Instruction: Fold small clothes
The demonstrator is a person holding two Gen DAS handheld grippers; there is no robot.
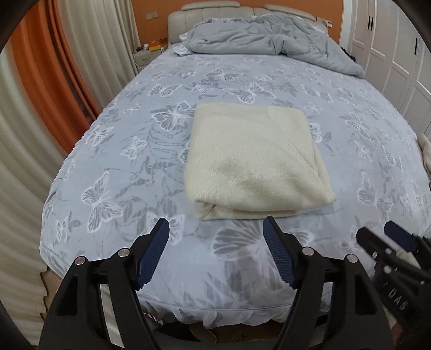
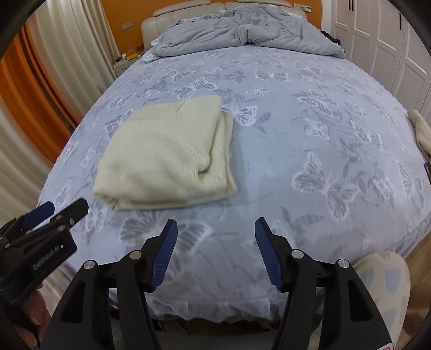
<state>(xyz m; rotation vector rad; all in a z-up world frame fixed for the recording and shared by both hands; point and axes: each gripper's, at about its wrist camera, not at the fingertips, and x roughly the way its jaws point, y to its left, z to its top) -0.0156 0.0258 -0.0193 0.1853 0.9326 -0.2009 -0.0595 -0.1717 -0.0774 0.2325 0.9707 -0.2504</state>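
Observation:
A cream knitted garment [image 1: 253,161] lies folded into a thick rectangle on the blue butterfly-print bed [image 1: 134,172]. In the right wrist view the same garment [image 2: 167,156] sits to the left of centre. My left gripper [image 1: 215,228] hovers over the bed's near edge, just short of the garment, open with nothing between its blue pads. My right gripper [image 2: 215,228] is also open and holds nothing, over bare bedspread [image 2: 309,150] to the right of the garment. Each gripper shows in the other's view: the right gripper [image 1: 377,237] at the lower right, the left gripper [image 2: 64,210] at the lower left.
A crumpled grey duvet [image 1: 266,40] lies by the padded headboard [image 1: 218,13]. Orange and cream curtains [image 1: 54,88] hang on the left, white wardrobe doors [image 1: 398,53] stand on the right. Another cream cloth [image 2: 423,132] lies at the bed's right edge. A patterned sleeve [image 2: 382,280] shows at lower right.

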